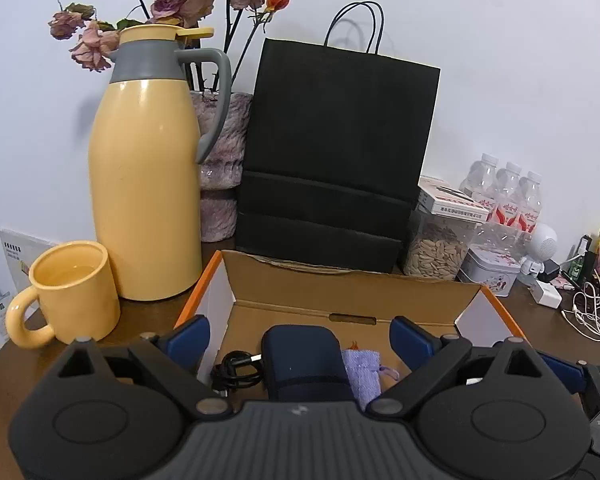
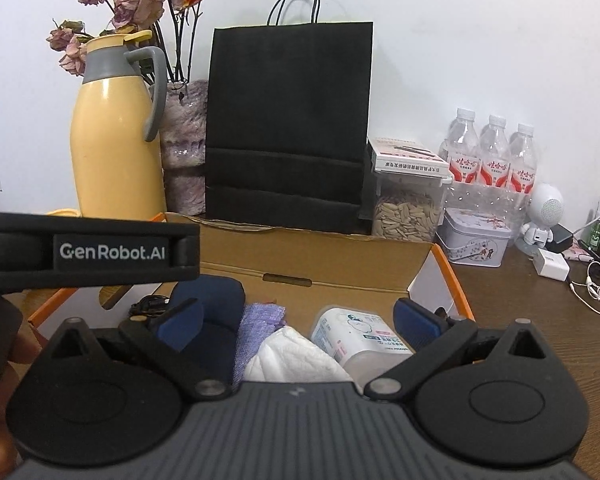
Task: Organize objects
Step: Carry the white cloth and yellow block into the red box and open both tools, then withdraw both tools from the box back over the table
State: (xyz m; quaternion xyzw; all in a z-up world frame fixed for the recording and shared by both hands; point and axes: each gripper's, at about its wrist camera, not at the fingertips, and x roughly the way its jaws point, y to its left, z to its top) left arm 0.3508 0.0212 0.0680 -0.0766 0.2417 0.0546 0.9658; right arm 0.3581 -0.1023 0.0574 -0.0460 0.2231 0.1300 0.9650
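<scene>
- Both tools gape over the box (image 1: 340, 280), nothing between the pads: left tool (image 1: 300, 340), right tool (image 2: 298, 322).
- Pouch (image 1: 300, 356) lies dead ahead of my left tool, long axis running away from me; cable (image 1: 236, 368) left of it, cloth (image 1: 362, 368) right.
- Tissue pack (image 2: 360, 336) is nearer my right tool.
- Box floor near me is hidden by tool bodies.
- Clutter on tabletop (image 2: 520, 320) is well to the right.
</scene>
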